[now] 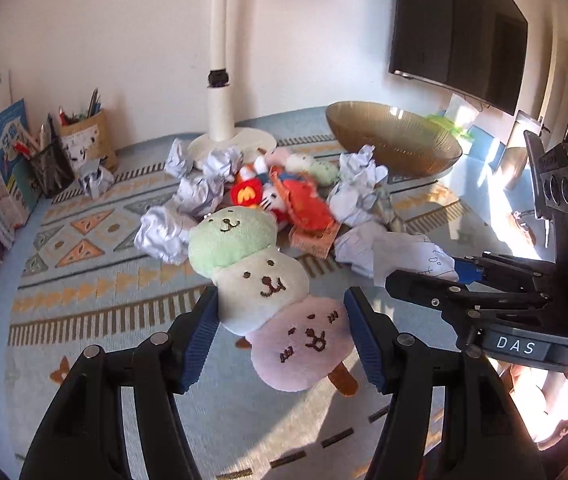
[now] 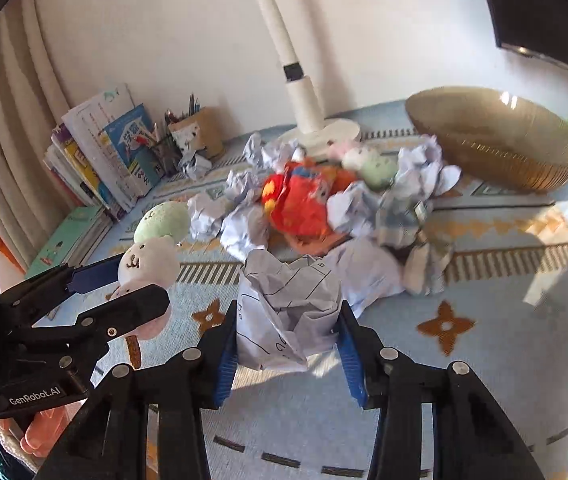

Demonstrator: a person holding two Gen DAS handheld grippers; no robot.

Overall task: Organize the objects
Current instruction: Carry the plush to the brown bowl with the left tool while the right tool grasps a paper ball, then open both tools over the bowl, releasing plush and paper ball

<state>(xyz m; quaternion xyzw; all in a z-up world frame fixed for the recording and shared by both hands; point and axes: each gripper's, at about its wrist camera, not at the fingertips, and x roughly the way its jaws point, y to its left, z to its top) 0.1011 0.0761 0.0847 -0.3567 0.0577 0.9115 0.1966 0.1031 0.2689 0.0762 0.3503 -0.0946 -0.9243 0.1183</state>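
Left gripper [image 1: 281, 340] clamps plush dango toy [image 1: 263, 284]; right gripper [image 2: 290, 354] apparently pinches crumpled paper [image 2: 290, 308]; bowl [image 2: 496, 140] at 2 o'clock.

plush dango skewer [image 1: 271, 300] between left tongs [image 1: 281, 334]

Reads "DAS" on the right hand-held gripper [image 1: 420, 276]; "GenRobot.AI" on the left hand-held gripper [image 2: 123, 284]; yellow "M" on red plush toy [image 1: 247, 196].

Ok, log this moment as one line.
left claw: shut on dango plush | right claw: shut on crumpled paper | bowl: empty
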